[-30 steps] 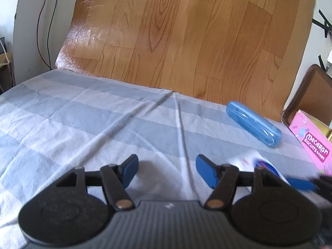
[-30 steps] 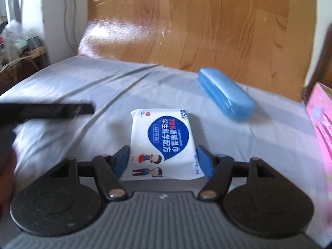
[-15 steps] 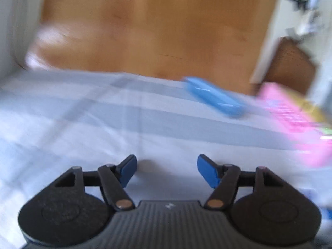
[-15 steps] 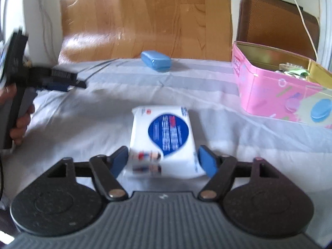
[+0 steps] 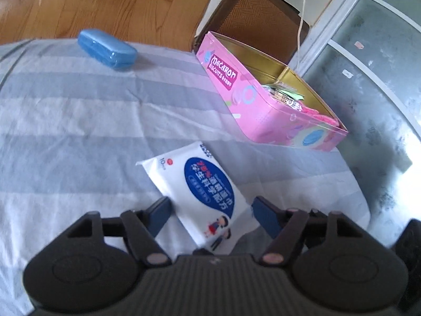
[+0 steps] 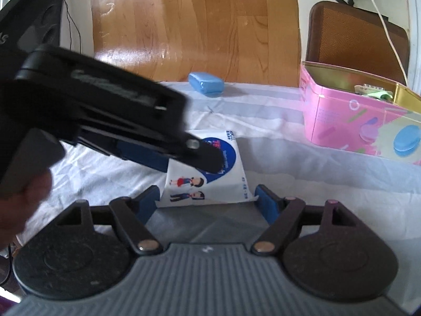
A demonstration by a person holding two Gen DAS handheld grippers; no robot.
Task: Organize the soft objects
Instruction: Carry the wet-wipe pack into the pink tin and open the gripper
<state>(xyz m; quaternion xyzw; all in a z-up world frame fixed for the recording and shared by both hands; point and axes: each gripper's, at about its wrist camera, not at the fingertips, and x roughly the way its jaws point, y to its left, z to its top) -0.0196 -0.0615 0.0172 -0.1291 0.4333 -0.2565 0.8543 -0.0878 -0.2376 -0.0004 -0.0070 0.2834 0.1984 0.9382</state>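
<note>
A white pack of wet wipes (image 5: 200, 192) with a blue label lies flat on the striped cloth. My left gripper (image 5: 210, 214) is open, its blue pads on either side of the pack's near end. In the right wrist view the same pack (image 6: 208, 173) lies just ahead of my open right gripper (image 6: 208, 200). The left gripper's black body (image 6: 105, 113) reaches in from the left over the pack and hides its left part.
An open pink Macaron biscuit tin (image 5: 265, 97) with small items inside stands right of the pack (image 6: 342, 115). A blue plastic case (image 5: 108, 50) lies at the far edge of the cloth (image 6: 206, 84). A brown chair back (image 5: 250, 18) stands behind the tin.
My left gripper has swung right and down until its open fingers straddle the wipes pack. The right gripper has turned right, bringing the pink tin into view. The pack still lies on the cloth.
</note>
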